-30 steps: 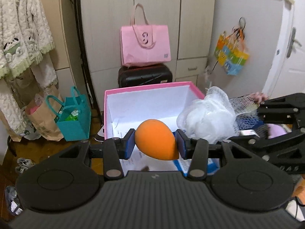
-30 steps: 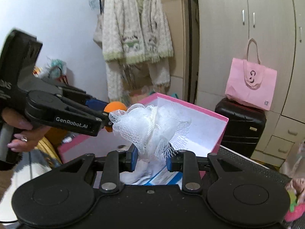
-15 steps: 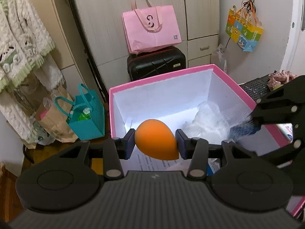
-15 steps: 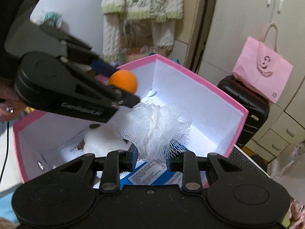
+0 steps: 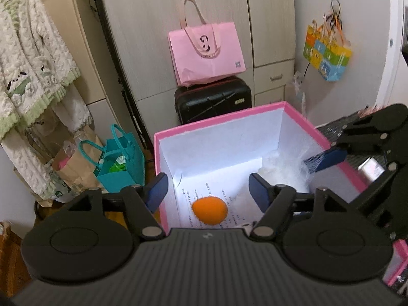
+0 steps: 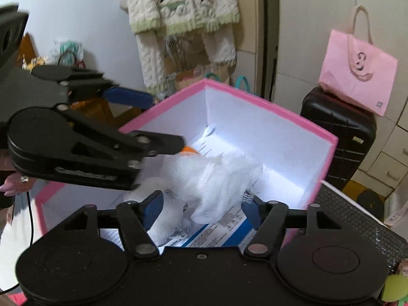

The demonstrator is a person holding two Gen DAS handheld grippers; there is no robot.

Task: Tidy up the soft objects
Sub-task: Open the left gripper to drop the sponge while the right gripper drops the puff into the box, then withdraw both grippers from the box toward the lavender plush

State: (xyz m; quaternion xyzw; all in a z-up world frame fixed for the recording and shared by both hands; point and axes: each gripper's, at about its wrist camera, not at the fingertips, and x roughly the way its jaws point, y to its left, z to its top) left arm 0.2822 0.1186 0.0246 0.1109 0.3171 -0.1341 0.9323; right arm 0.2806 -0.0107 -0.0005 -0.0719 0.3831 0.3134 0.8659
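An orange egg-shaped sponge (image 5: 209, 209) lies on printed paper inside the pink box (image 5: 219, 119), below my open left gripper (image 5: 207, 190). A white mesh bath puff (image 5: 281, 172) rests in the box's right part. In the right wrist view the puff (image 6: 211, 176) sits between the spread fingers of my open right gripper (image 6: 204, 207), loose in the box (image 6: 270, 109). A sliver of the orange sponge (image 6: 190, 149) shows behind the left gripper's finger (image 6: 163, 144). The right gripper's blue pad (image 5: 325, 158) hangs over the box's right rim.
A black suitcase (image 5: 213, 103) with a pink bag (image 5: 206, 53) stands behind the box against the wardrobe. A teal bag (image 5: 119, 160) and a paper bag sit on the floor to the left. A fleece garment (image 5: 33, 63) hangs left. A blue-and-white leaflet (image 6: 216, 232) lies in the box.
Both grippers opened over the box. The orange sponge dropped from the left gripper onto the paper, and the white puff dropped from the right gripper into the box.
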